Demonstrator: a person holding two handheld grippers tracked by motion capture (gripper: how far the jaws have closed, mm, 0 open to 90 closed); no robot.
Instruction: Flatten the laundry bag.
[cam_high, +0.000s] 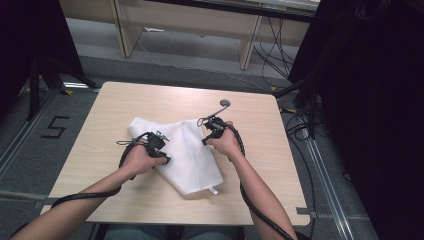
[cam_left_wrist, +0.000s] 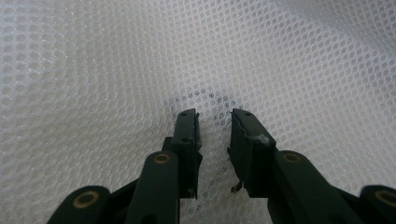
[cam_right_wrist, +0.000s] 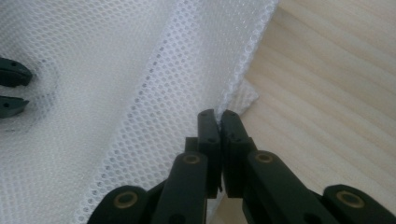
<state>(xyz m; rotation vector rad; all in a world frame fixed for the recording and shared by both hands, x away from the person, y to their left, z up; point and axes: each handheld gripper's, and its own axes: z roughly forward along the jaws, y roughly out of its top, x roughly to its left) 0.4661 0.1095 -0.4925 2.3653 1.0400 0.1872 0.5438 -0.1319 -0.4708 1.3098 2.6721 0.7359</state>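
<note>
A white mesh bag (cam_high: 187, 152) lies flat on the light wooden table (cam_high: 115, 107). My left gripper (cam_high: 166, 158) rests on the bag's left part. In the left gripper view its jaws stand a little apart, and my left gripper (cam_left_wrist: 215, 116) presses its tips into the mesh (cam_left_wrist: 289, 70). My right gripper (cam_high: 206, 138) is at the bag's right edge. The right gripper view shows my right gripper (cam_right_wrist: 218, 114) shut on the bag's seamed edge (cam_right_wrist: 233, 84), lifting it slightly off the wood. Farther off, the left gripper's fingertips (cam_right_wrist: 11, 74) show on the mesh.
A small round metal piece on a short stem (cam_high: 223, 105) lies on the table beyond the right hand. Bare wood surrounds the bag on all sides. Beyond the table stand pale shelving (cam_high: 190, 25), a black curtain (cam_high: 370, 100) at right and stand legs (cam_high: 40, 75) at left.
</note>
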